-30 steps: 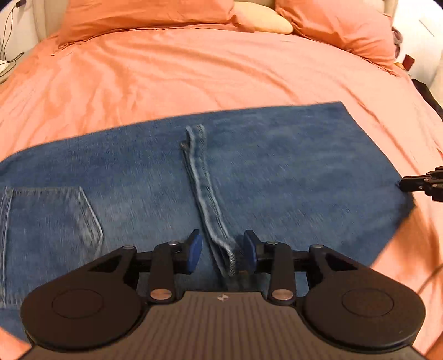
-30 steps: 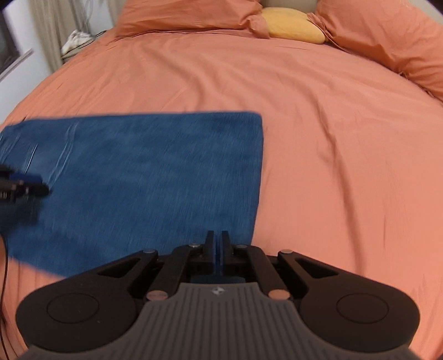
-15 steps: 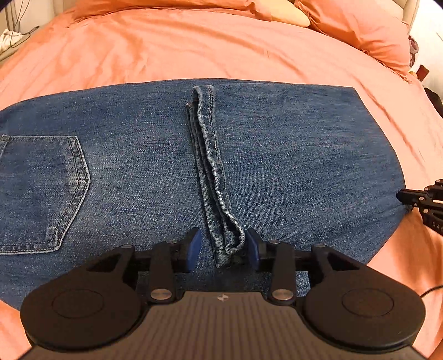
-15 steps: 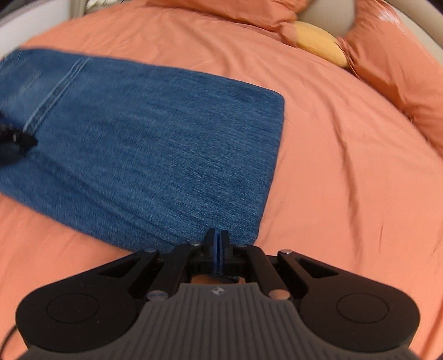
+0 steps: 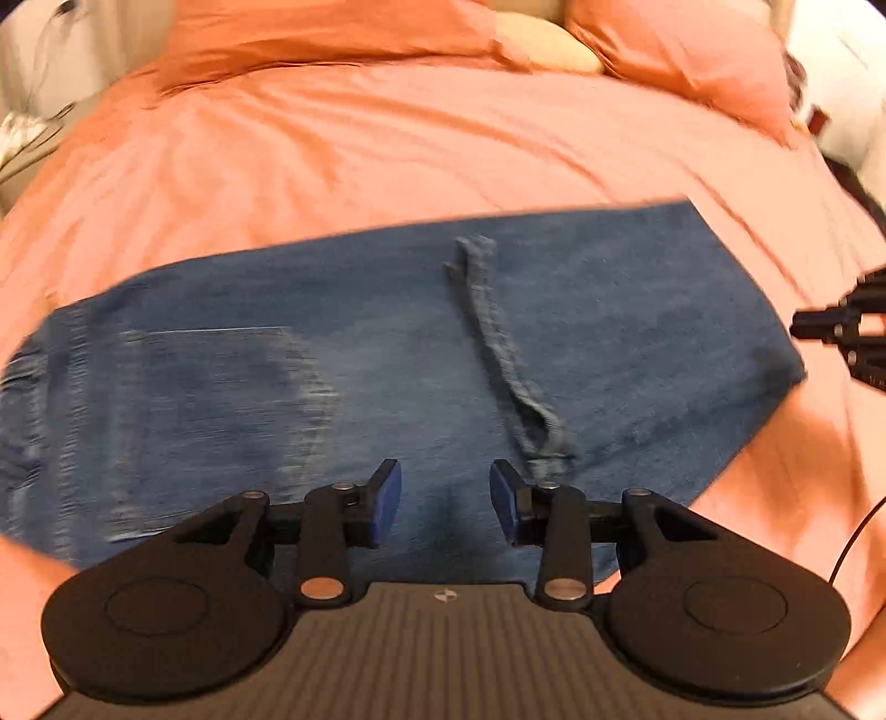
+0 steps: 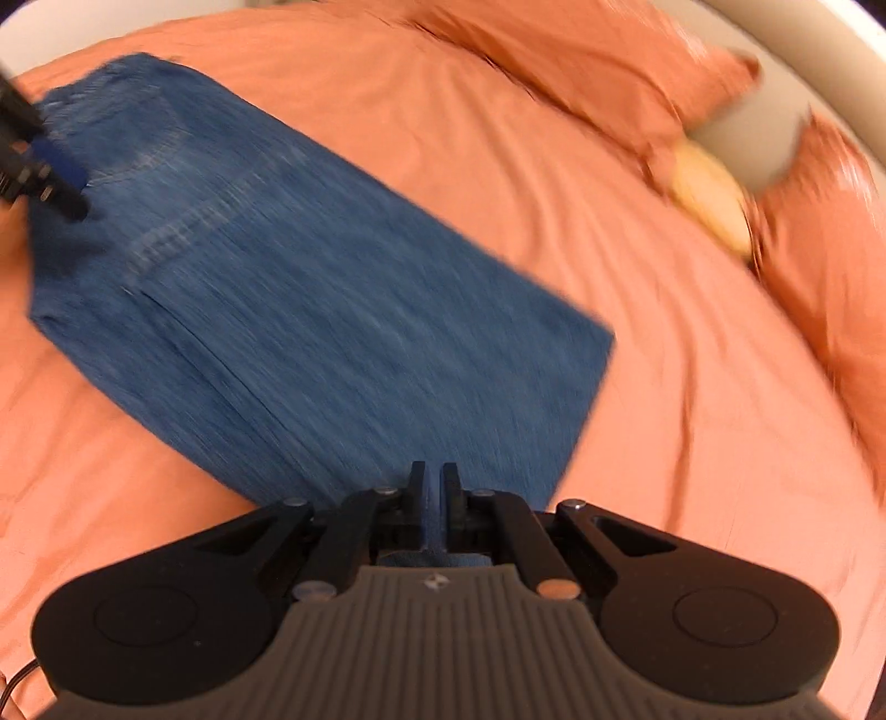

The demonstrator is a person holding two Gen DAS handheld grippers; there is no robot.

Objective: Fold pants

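Note:
Blue jeans (image 5: 387, 343) lie folded flat on the orange bed, with a back pocket (image 5: 221, 399) at the left and a leg hem strip (image 5: 498, 343) running across the middle. My left gripper (image 5: 446, 493) hovers open over the near edge. Nothing is between its blue pads, and the hem's end lies just right of the right pad. In the right wrist view the jeans (image 6: 332, 310) run diagonally. My right gripper (image 6: 433, 482) is shut above their near corner, with no cloth visibly pinched. It shows at the jeans' right edge (image 5: 814, 329), and the left gripper (image 6: 61, 183) at the far end.
The orange bedspread (image 5: 443, 138) spreads all around the jeans. Orange pillows (image 5: 692, 50) and a yellow cushion (image 6: 709, 199) sit at the head of the bed. A thin black cable (image 5: 853, 543) hangs at the right.
The left gripper has pulled up and back from the jeans, and the hem that lay between its pads now lies to their right. The right gripper has rolled and stays shut.

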